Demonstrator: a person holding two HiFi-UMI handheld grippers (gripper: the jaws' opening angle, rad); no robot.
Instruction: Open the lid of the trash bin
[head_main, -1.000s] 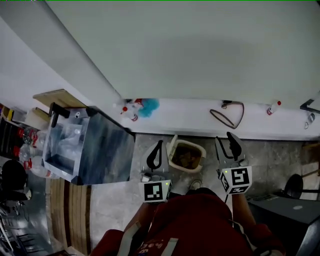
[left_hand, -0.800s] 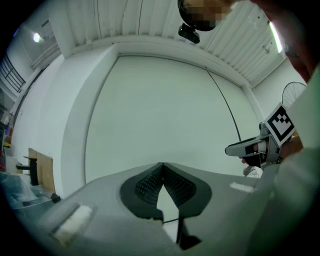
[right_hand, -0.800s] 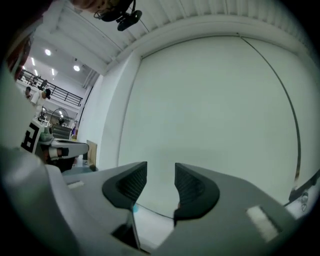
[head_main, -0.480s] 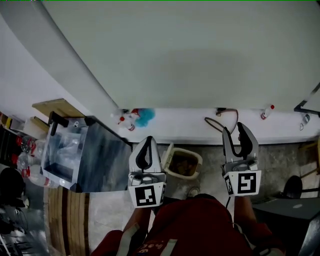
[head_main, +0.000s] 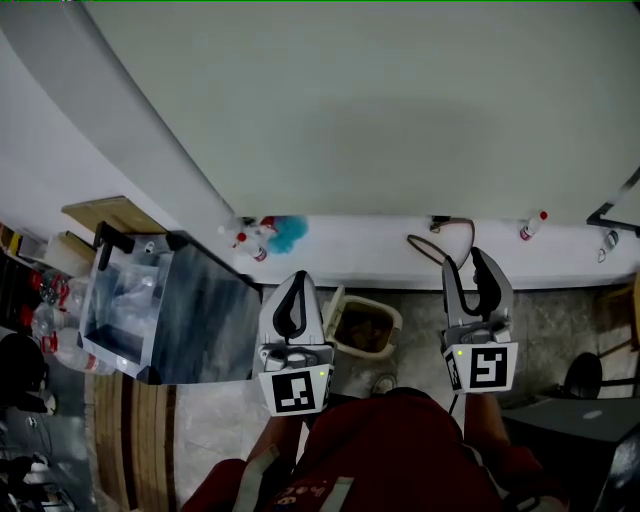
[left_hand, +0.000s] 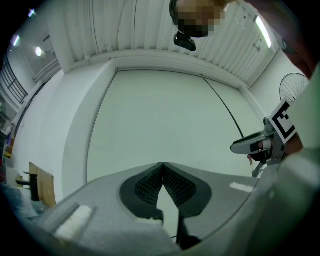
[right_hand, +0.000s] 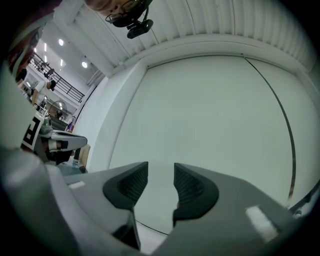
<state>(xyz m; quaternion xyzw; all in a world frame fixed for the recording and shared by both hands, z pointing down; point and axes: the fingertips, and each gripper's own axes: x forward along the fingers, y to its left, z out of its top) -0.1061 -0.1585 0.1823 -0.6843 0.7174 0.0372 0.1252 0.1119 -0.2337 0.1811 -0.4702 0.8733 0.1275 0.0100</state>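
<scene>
A small cream trash bin (head_main: 364, 323) stands on the grey floor near the wall base, its top open and brownish contents showing. My left gripper (head_main: 293, 285) is raised just left of the bin, jaws shut with tips touching and nothing between them. My right gripper (head_main: 468, 268) is raised to the bin's right, jaws slightly apart and empty. Both gripper views look up at the pale green wall: the left gripper (left_hand: 162, 166) shut, the right gripper (right_hand: 160, 172) open. The bin does not appear in either gripper view.
A dark cart (head_main: 170, 305) holding plastic items stands left of the bin. Spray bottles (head_main: 250, 243) and a blue cloth (head_main: 290, 232) lie on the white ledge. A looped cable (head_main: 440, 240) rests there too. A wooden board (head_main: 115, 214) leans at left.
Both grippers rose from low beside the bin a second ago and have tilted up toward the wall. Over the last half second they barely shifted.
</scene>
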